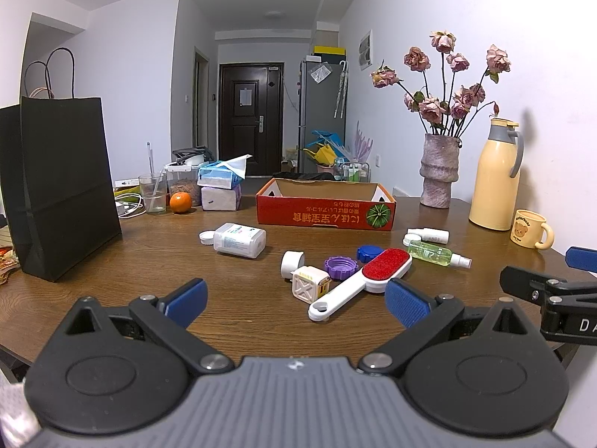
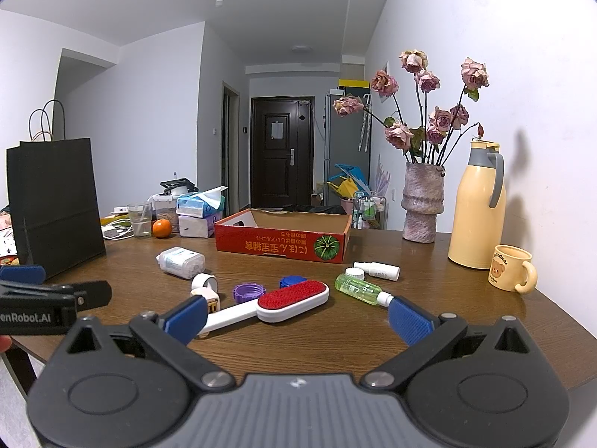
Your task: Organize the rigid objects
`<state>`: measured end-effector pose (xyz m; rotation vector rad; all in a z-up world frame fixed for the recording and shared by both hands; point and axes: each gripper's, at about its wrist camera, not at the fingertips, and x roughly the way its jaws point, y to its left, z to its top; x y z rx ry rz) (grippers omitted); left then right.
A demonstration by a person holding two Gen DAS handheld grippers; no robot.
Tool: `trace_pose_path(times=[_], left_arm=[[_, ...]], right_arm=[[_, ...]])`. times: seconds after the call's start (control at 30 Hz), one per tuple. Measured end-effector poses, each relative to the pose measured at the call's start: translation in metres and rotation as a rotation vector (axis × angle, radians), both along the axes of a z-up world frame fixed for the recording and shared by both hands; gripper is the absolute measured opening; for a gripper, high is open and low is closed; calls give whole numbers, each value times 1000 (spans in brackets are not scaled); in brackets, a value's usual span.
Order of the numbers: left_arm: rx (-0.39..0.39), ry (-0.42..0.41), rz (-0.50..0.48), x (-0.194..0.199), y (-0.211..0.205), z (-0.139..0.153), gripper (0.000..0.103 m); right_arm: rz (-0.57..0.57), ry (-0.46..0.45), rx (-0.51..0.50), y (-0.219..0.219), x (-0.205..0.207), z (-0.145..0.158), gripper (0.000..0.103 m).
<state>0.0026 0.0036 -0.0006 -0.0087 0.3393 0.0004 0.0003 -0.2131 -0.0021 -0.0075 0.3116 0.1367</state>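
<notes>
Loose items lie on the brown table in front of an open red cardboard box (image 1: pixel 324 216) (image 2: pixel 280 246). A white lint brush with a red pad (image 1: pixel 362 280) (image 2: pixel 272 304) lies nearest. Around it are a white cube block (image 1: pixel 309 285), a purple cap (image 1: pixel 338 267) (image 2: pixel 248 292), a blue cap (image 1: pixel 368 252) (image 2: pixel 291 281), a white cap (image 1: pixel 292 262), a white pill bottle on its side (image 1: pixel 238 240) (image 2: pixel 181 260), a green spray bottle (image 1: pixel 436 254) (image 2: pixel 360 289) and a small white bottle (image 1: pixel 429 235) (image 2: pixel 377 270). My left gripper (image 1: pixel 296 304) and right gripper (image 2: pixel 298 319) hover open and empty near the front edge.
A black paper bag (image 1: pixel 61 186) (image 2: pixel 52 201) stands at the left. A vase of dried roses (image 1: pixel 440 171) (image 2: pixel 421 205), a yellow flask (image 1: pixel 494 175) (image 2: pixel 477 209) and a mug (image 1: pixel 530 228) (image 2: pixel 509 268) line the right wall. Tissue packs, a glass and an orange (image 1: pixel 181 201) sit at the back left.
</notes>
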Motion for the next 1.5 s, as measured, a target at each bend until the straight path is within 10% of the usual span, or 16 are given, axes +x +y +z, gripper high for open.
trace_pose_path(times=[1.5], left_arm=[[-3,1,2,0,0,-1,103]], right_arm=[[6,1,-1,0,3,-4,103]])
